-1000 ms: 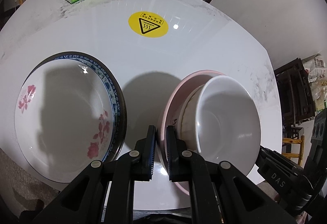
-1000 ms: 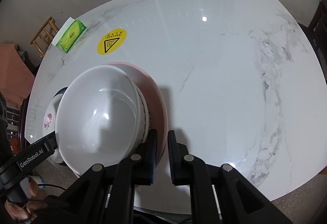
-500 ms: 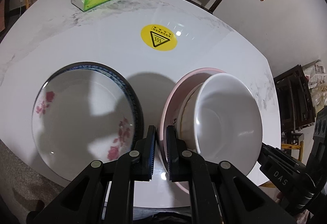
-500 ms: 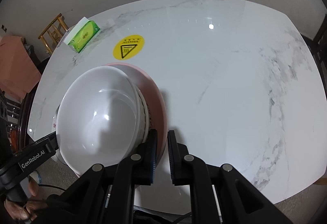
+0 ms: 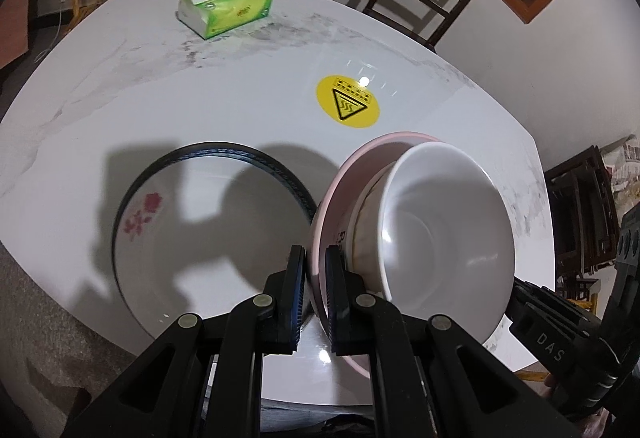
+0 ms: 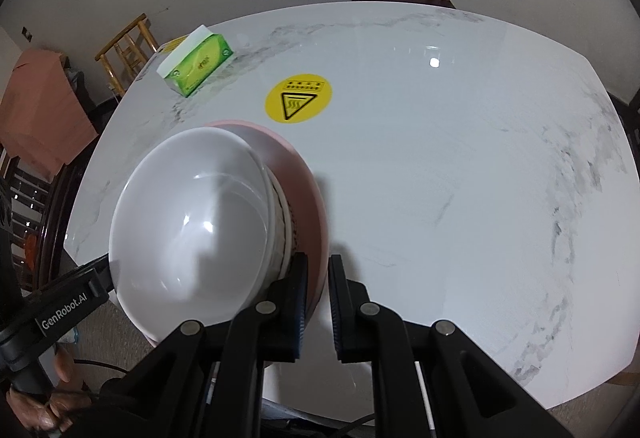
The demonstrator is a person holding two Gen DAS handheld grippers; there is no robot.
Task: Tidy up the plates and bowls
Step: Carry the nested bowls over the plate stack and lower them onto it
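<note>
We judge stacking mostly done: both grippers, left (image 5: 316, 294) and right (image 6: 318, 302), pinch the pink plate (image 5: 326, 222) rim, white bowl (image 5: 444, 222) nested on it, held above the table (image 6: 440, 158); flowered plate (image 5: 208, 226) at left remains, tissue box (image 5: 226, 10) far, nothing blocking.

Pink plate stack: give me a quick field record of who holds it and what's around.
left gripper: shut on pink plate rim
right gripper: shut on the opposite rim
on plate: white bowl, nested in another bowl
flowered plate: on table, left of stack
tissue box: far side of table
yellow sticker: beyond stack
</note>
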